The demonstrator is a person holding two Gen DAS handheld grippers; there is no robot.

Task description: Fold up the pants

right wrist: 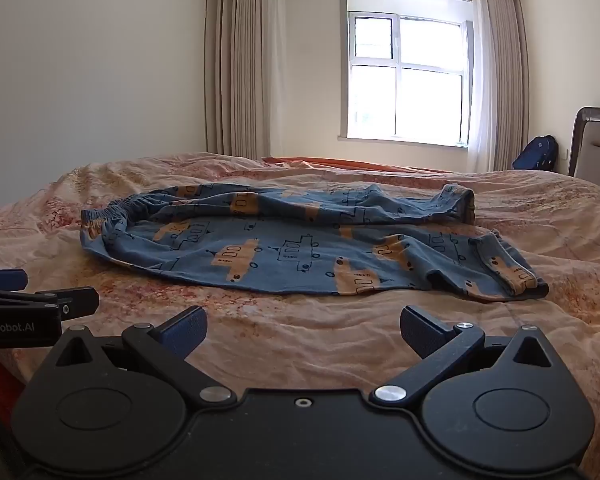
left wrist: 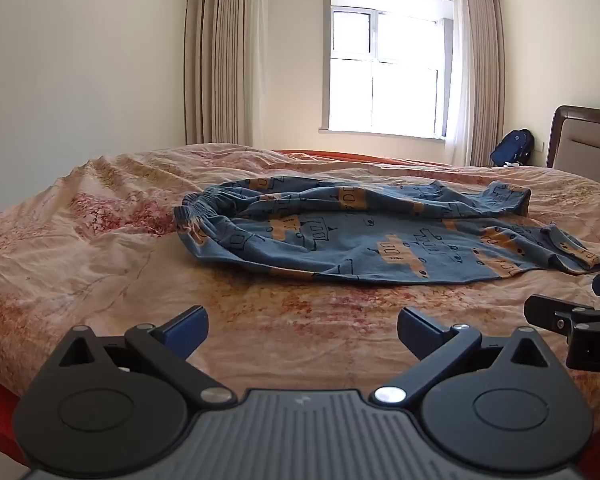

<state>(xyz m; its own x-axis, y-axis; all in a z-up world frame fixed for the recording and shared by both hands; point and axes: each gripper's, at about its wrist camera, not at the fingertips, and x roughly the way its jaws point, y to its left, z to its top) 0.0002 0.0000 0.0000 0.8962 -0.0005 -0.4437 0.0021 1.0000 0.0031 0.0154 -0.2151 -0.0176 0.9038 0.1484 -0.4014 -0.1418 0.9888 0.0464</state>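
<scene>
Blue pants point(left wrist: 364, 236) with orange and black prints lie spread and rumpled across the bed, waistband at the left, both leg cuffs at the right. The right wrist view shows the same pants point(right wrist: 300, 248) ahead of the fingers. My left gripper point(left wrist: 302, 330) hovers open over the bedspread, short of the pants' near edge, nothing between its fingers. My right gripper point(right wrist: 302, 330) is open too, also short of the pants and empty. Part of the right gripper shows at the right edge of the left wrist view, and part of the left gripper at the left edge of the right wrist view.
The bed point(left wrist: 80, 264) carries a wrinkled pink and orange floral cover. A headboard point(left wrist: 588, 140) stands at the right, a blue backpack point(left wrist: 512, 148) on the floor beside it. Curtains frame a bright window point(left wrist: 384, 72) on the far wall.
</scene>
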